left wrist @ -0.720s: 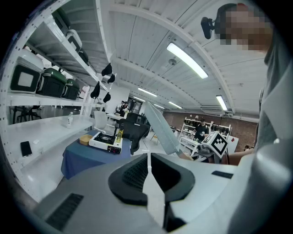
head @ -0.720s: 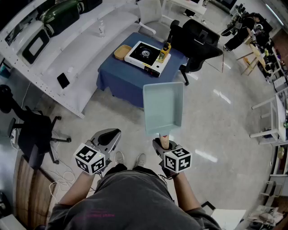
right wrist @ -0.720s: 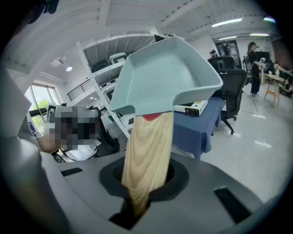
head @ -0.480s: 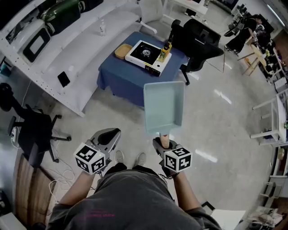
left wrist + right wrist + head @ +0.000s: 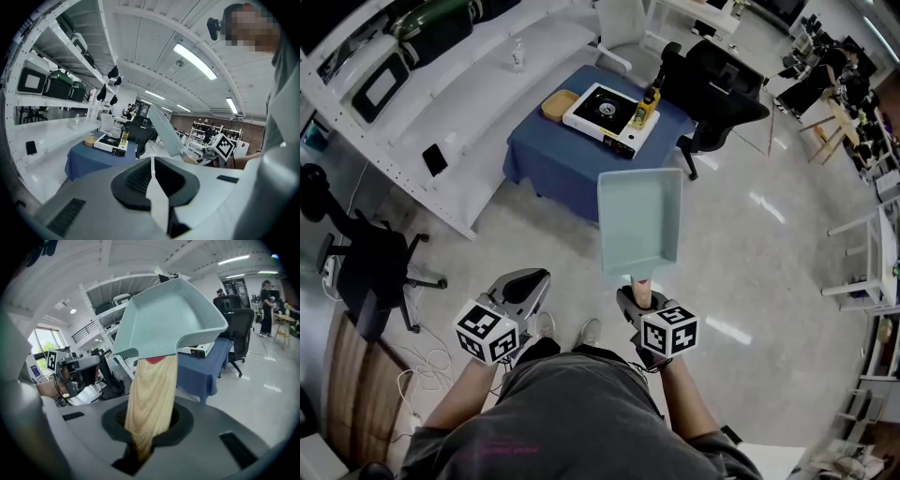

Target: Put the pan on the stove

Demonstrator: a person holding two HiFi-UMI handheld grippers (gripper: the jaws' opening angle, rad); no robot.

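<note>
A square pale-green pan (image 5: 639, 223) with a wooden handle (image 5: 643, 293) is held out level over the floor, in front of the person. My right gripper (image 5: 639, 302) is shut on that handle (image 5: 152, 399), and the pan (image 5: 168, 322) fills the top of the right gripper view. The white portable stove (image 5: 607, 112) sits on a blue-clothed table (image 5: 553, 164) well ahead of the pan. My left gripper (image 5: 525, 286) hangs to the left, shut and empty, its jaws closed together (image 5: 153, 168). The left gripper view also shows the stove (image 5: 111, 142) and the pan (image 5: 166, 133).
On the table beside the stove stand a yellow bottle (image 5: 649, 106) and a tan dish (image 5: 559, 105). A black office chair (image 5: 717, 89) is behind the table's right side. A long white bench (image 5: 441, 103) runs along the left, with another chair (image 5: 375, 272) near it.
The room slides slightly in the head view. The pan stays in the right gripper in the same pose, and the left gripper has not moved.
</note>
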